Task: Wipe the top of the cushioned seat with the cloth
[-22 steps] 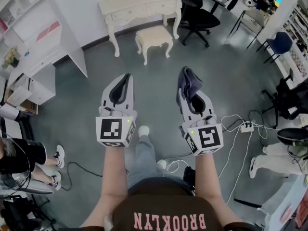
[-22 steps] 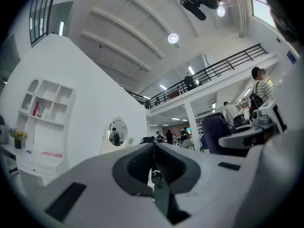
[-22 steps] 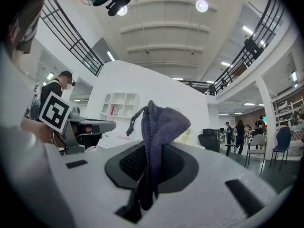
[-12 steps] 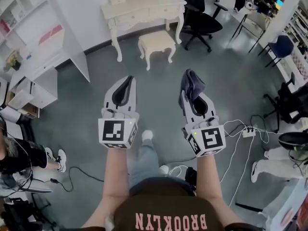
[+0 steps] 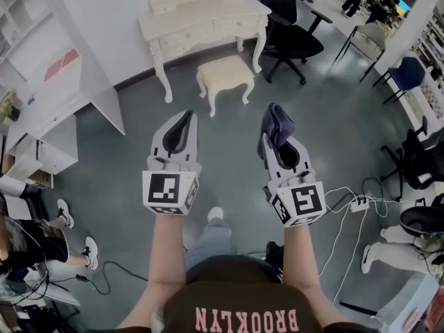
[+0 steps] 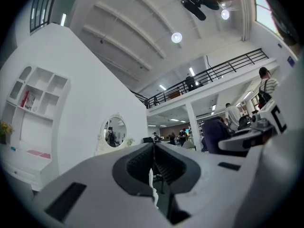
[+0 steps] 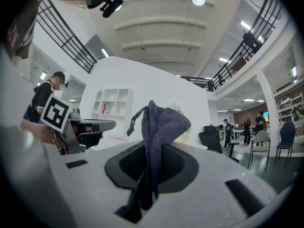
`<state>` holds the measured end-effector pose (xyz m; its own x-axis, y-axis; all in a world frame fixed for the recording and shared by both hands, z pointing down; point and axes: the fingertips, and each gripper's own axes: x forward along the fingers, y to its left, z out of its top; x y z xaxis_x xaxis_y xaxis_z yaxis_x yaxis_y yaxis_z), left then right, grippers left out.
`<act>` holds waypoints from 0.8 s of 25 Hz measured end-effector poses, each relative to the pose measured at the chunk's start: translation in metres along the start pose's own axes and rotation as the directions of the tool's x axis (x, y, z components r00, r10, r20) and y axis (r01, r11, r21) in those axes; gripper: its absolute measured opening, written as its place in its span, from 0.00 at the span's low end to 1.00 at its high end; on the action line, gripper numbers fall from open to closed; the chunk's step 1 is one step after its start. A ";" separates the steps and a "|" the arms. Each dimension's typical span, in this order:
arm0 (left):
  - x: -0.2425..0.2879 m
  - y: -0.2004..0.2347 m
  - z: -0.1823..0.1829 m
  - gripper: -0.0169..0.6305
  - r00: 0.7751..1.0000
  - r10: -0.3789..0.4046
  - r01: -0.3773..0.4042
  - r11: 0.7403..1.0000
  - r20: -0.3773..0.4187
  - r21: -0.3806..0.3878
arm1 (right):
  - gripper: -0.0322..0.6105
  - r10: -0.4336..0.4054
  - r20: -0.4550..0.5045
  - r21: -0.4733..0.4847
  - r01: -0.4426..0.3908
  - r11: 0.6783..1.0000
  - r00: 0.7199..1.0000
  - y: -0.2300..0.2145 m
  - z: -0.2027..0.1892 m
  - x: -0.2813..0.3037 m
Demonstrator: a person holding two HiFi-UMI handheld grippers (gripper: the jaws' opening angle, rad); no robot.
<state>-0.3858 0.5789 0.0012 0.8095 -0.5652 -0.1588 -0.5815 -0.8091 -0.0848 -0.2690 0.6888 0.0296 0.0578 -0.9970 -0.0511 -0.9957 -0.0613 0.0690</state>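
Nearest the person, the left tool [image 5: 179,125] is held out with its jaws pressed together and nothing between them. Beside it, the right tool [image 5: 277,146] is clamped on a bluish-grey cloth [image 5: 276,121], which bunches over the tips and hides them from the head view, its lower end lost in the dark gap between the jaws. Well beyond both, on the grey floor [image 5: 104,158], the cream cushioned seat [image 5: 223,70] stands just before a dressing table [image 5: 201,19] whose mirror is cut off by the upper edge.
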 end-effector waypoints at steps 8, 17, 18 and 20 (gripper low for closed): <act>0.084 0.065 -0.023 0.04 0.999 -0.032 0.032 0.999 0.006 -0.038 | 0.11 -0.009 -0.012 -0.018 0.008 1.000 1.000 -0.015 -0.006 0.105; 0.155 0.095 -0.051 0.04 0.999 -0.025 0.024 0.999 -0.025 -0.040 | 0.11 0.011 -0.028 -0.006 -0.011 1.000 1.000 -0.055 -0.023 0.180; 0.165 0.098 -0.054 0.04 0.999 -0.022 0.021 0.999 -0.028 -0.039 | 0.11 0.015 -0.029 -0.005 -0.015 1.000 0.999 -0.061 -0.025 0.189; 0.186 0.102 -0.060 0.04 0.999 -0.015 0.014 0.999 -0.031 -0.036 | 0.11 0.022 -0.031 -0.001 -0.022 1.000 0.999 -0.076 -0.031 0.207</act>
<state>-0.2897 0.3818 0.0225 0.8203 -0.5577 -0.1266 -0.5669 -0.8222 -0.0515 -0.1793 0.4852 0.0443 0.0384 -0.9991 -0.0182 -0.9967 -0.0396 0.0711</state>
